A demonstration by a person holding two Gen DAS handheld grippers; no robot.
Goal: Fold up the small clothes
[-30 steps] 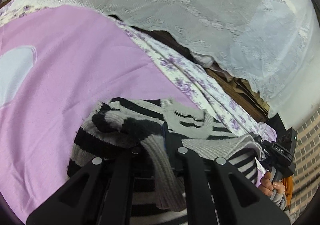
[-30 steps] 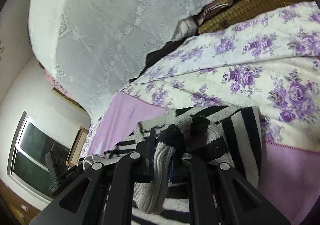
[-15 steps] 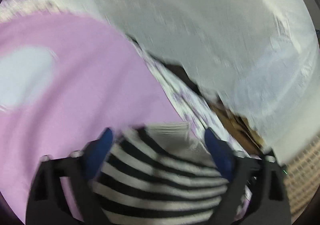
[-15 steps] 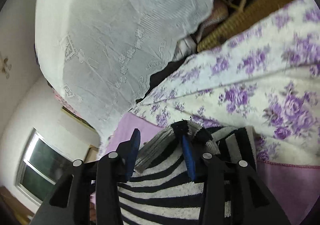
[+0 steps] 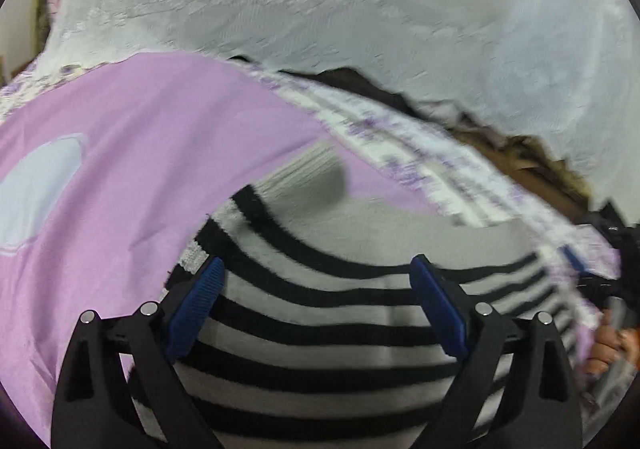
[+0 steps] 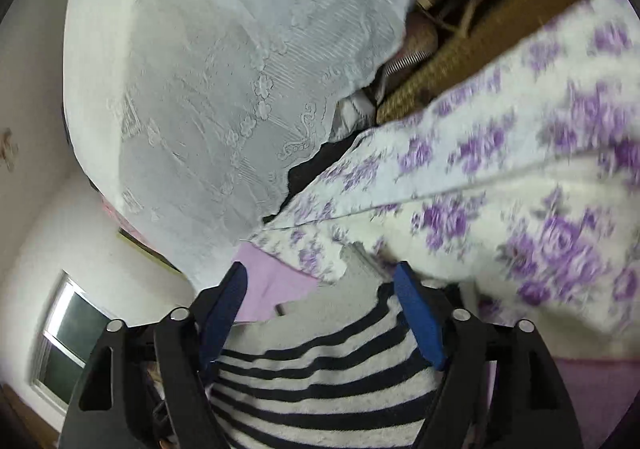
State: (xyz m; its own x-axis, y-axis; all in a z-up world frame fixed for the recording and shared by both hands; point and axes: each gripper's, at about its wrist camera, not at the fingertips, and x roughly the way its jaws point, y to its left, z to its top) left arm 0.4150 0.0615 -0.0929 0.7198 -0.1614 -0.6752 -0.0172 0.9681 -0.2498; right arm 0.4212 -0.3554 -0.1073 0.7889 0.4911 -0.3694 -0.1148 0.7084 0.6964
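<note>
Sweater, knitted, black-and-grey striped (image 5: pixel 320 313), lies spread on the smooth lilac bedsheet (image 5: pixel 132 169), with its grey ribbed cuff (image 5: pixel 308 181) lying on the sheet toward the white blanket printed with purple flowers (image 6: pixel 520 209). Left gripper (image 5: pixel 316 301): blue-padded jaws spread wide above the striped knit, nothing pinched between them. Right gripper (image 6: pixel 320 309): jaws opening, partly spread; sweater edge lies below the gap, pads not pressing it. White lace curtain (image 5: pixel 340 1) hangs behind the bed. In the left wrist view, at the right edge, a person's hand (image 5: pixel 608 349) holds the other tool's handle. Both views motion-blurred at the edges.
</note>
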